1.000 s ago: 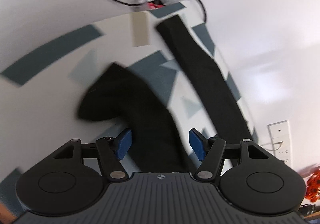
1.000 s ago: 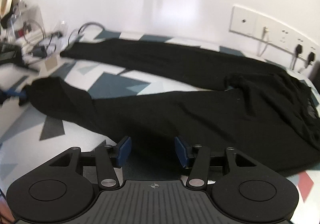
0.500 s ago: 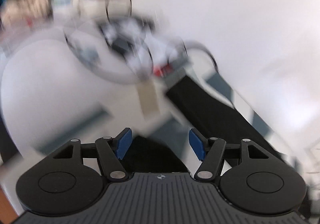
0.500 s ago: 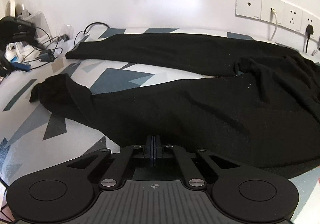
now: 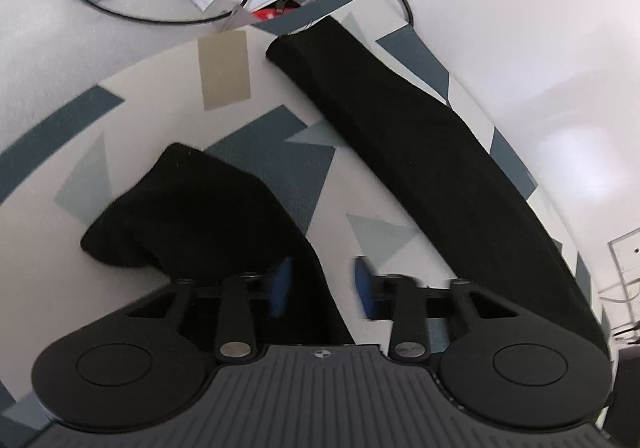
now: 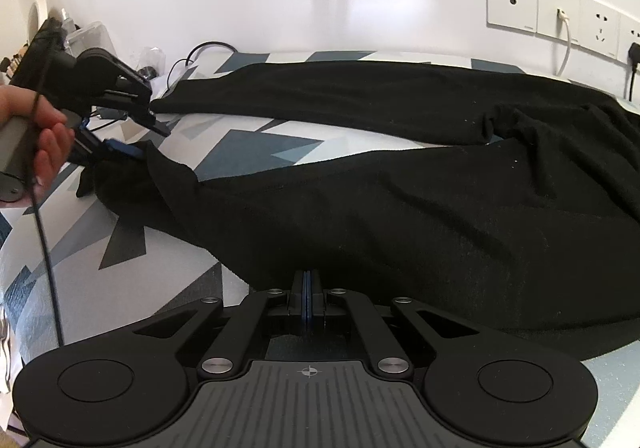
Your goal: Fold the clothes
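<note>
Black trousers (image 6: 400,208) lie spread across the patterned desk (image 6: 248,146), the right gripper (image 6: 306,298) clamped on the near leg's edge, the left gripper (image 5: 322,288) closing over its cuff, seemingly not yet pinched; next, lift both toward the far leg.

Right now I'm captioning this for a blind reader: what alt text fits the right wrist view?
Black trousers lie spread across a grey-and-white geometric sheet, legs pointing left, with the right gripper shut on the near leg's front edge. At far left a hand holds the left gripper, its jaws closing at that leg's cuff; wall sockets sit upper right.
</note>
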Action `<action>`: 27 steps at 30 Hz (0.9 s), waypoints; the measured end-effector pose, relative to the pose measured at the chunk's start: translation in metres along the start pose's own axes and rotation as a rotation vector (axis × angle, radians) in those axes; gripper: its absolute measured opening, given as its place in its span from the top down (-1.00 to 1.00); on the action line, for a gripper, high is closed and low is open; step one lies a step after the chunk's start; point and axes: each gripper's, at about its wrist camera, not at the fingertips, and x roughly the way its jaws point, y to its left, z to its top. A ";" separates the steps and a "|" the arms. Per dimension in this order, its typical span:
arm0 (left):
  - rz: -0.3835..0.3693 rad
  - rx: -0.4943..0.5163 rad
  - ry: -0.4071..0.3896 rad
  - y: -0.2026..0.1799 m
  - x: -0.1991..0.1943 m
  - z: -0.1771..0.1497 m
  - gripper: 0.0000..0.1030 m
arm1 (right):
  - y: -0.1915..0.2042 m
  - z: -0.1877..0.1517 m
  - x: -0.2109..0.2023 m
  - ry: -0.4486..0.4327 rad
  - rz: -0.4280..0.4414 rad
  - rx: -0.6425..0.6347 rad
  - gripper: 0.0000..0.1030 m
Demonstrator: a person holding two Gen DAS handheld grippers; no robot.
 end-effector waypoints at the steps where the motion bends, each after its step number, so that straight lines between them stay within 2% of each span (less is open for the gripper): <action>1: -0.016 -0.011 -0.009 0.004 -0.001 0.000 0.91 | -0.001 0.000 0.000 0.000 0.001 0.002 1.00; 6: -0.100 0.037 -0.099 0.008 -0.025 0.004 0.97 | -0.003 0.001 -0.002 -0.004 -0.009 0.030 1.00; 11: -0.242 0.076 -0.243 0.012 -0.087 0.010 0.97 | -0.002 0.009 -0.012 -0.040 -0.021 0.084 1.00; 13: -0.266 0.057 -0.306 0.028 -0.116 0.002 0.97 | 0.002 0.014 -0.021 -0.055 -0.002 0.081 1.00; 15: -0.249 0.043 -0.337 0.052 -0.132 -0.015 0.97 | 0.007 0.016 -0.030 -0.064 0.012 0.057 1.00; 17: -0.195 0.046 -0.303 0.076 -0.132 -0.032 0.97 | 0.013 0.012 -0.036 -0.055 0.017 0.034 1.00; 19: -0.146 -0.002 -0.195 0.101 -0.115 -0.043 0.97 | 0.019 0.004 -0.035 -0.019 0.009 0.015 1.00; 21: -0.141 -0.056 -0.099 0.117 -0.102 -0.045 0.94 | 0.027 -0.002 -0.032 0.008 -0.019 -0.006 1.00; 22: -0.138 -0.060 -0.081 0.118 -0.099 -0.044 0.92 | 0.031 -0.004 -0.030 0.013 -0.036 -0.017 0.99; 23: -0.135 -0.054 -0.076 0.117 -0.097 -0.042 0.82 | 0.035 -0.002 -0.028 0.012 -0.051 -0.030 0.93; 24: -0.131 -0.042 -0.075 0.113 -0.096 -0.038 0.63 | 0.039 0.000 -0.026 0.007 -0.071 -0.045 0.77; 25: -0.134 -0.027 -0.079 0.106 -0.094 -0.032 0.49 | 0.042 0.004 -0.024 -0.003 -0.099 -0.063 0.49; 27: -0.146 0.003 -0.092 0.090 -0.089 -0.019 -0.11 | 0.046 0.011 -0.017 -0.019 -0.168 -0.121 0.26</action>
